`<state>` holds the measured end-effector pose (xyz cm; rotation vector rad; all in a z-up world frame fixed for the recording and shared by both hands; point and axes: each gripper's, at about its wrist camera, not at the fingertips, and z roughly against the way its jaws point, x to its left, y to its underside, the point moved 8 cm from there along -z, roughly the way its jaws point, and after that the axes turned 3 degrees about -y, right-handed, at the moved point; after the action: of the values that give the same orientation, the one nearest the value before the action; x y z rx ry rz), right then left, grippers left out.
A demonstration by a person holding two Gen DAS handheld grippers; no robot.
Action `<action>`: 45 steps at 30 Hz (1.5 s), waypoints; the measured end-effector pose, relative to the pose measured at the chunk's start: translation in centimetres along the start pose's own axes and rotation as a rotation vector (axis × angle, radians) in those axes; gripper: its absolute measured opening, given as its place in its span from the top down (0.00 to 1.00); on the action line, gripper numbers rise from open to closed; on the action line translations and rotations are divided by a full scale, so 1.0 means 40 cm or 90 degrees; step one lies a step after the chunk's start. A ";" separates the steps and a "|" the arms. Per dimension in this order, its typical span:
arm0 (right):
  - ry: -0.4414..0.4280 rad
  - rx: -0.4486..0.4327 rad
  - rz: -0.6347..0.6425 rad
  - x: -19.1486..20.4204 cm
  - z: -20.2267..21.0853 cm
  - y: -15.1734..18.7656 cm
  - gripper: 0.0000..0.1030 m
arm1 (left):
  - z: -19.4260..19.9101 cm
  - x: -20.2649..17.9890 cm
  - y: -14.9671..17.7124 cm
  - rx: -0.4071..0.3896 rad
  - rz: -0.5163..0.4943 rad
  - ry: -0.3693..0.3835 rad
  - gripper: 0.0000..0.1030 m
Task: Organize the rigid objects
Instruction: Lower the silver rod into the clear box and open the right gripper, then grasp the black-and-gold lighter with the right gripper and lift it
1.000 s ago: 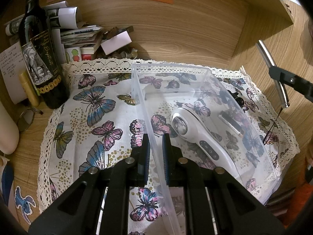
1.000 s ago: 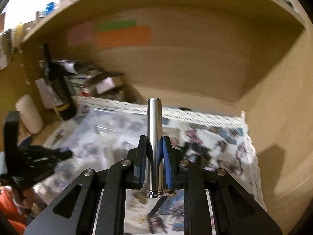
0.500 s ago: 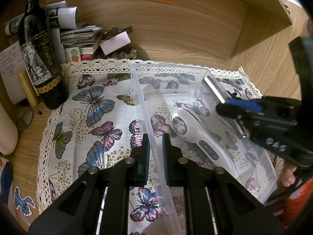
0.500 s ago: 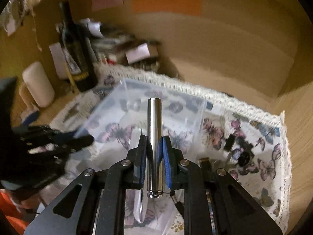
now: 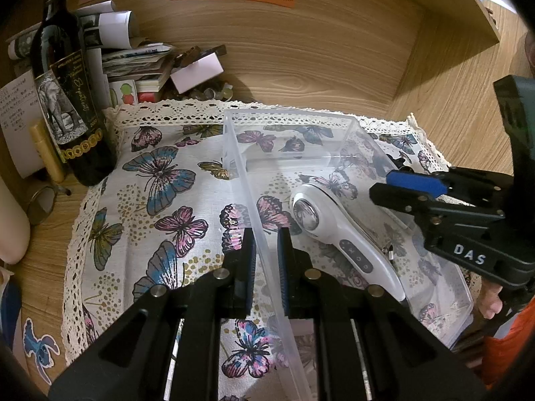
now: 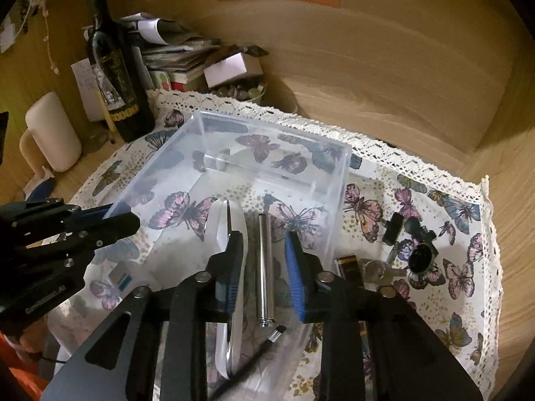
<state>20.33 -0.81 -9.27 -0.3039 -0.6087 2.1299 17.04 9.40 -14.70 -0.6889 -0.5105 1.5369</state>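
A clear plastic box stands on a butterfly cloth. Inside lie a white handheld device and a silver metal tube with a thin black strap. My left gripper is shut on the box's left wall. My right gripper is open above the box, its fingers either side of the tube lying below. It shows at the right in the left wrist view.
A dark wine bottle, stacked papers and a white cylinder stand at back left. Small black objects, keys and a battery lie on the cloth right of the box. Wooden walls enclose the back and right.
My right gripper came down over the box, opened and let go of the silver tube, which now lies in the box. The left gripper has stayed on the box wall.
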 end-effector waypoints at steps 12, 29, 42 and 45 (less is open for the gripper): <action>0.046 -0.065 -0.010 -0.059 0.091 -0.026 0.57 | 0.000 0.001 0.000 0.000 -0.001 0.000 0.88; 0.098 0.003 -0.171 -0.311 0.048 0.112 0.42 | -0.001 0.001 0.005 0.003 -0.004 -0.001 0.88; 0.049 0.067 -0.121 -0.232 -0.085 0.151 0.65 | -0.004 0.000 0.005 0.004 -0.003 -0.003 0.88; 0.049 0.064 -0.112 -0.228 -0.085 0.149 0.75 | -0.004 0.000 0.006 0.004 -0.003 -0.004 0.88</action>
<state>23.02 -10.09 -15.32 -0.2651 -0.4655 1.9637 16.96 9.38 -14.97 -0.6775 -0.5114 1.5363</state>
